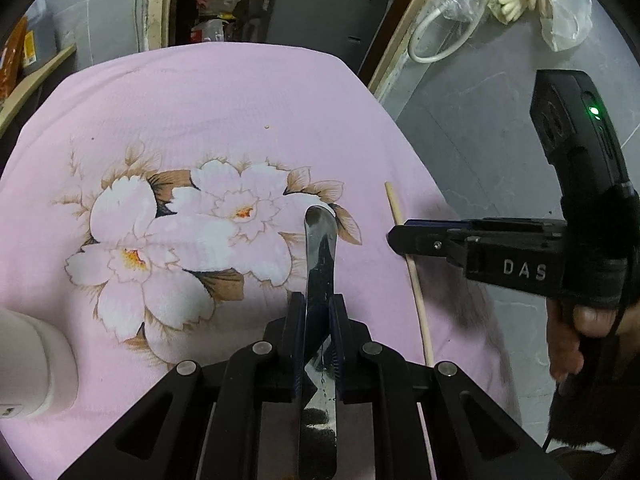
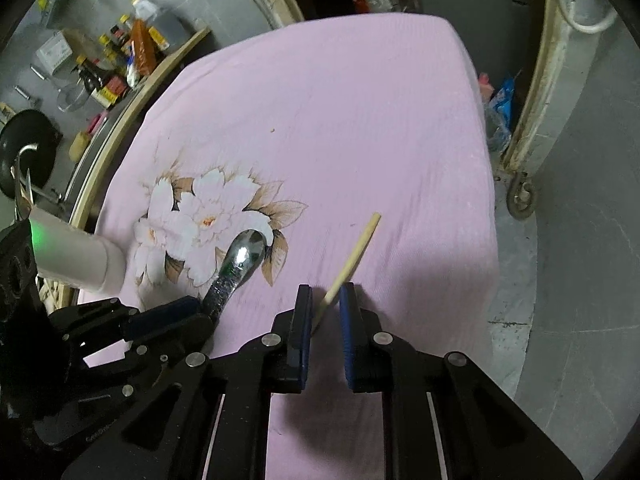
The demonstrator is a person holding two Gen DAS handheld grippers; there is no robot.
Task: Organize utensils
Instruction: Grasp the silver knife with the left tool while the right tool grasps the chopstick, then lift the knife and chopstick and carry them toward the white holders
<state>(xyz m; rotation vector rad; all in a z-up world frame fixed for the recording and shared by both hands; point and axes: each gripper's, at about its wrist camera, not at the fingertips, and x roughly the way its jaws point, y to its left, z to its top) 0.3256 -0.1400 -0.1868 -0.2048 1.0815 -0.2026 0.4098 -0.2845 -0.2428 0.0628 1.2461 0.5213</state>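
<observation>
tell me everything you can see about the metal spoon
The metal spoon is shiny steel, with an oval bowl and a flat handle that looks wet or smudged. The left gripper is shut on its handle, so the bowl sticks out forward past the fingertips, over the flower print of the pink cloth. Whether the bowl touches the cloth cannot be told. The handle's end is hidden.

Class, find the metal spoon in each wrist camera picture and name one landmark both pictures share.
Left wrist view: the metal spoon stands lower centre, clamped in the left gripper.
Right wrist view: the spoon lies left of centre, bowl up.
Shared landmark: the white flower print on the pink cloth.
</observation>
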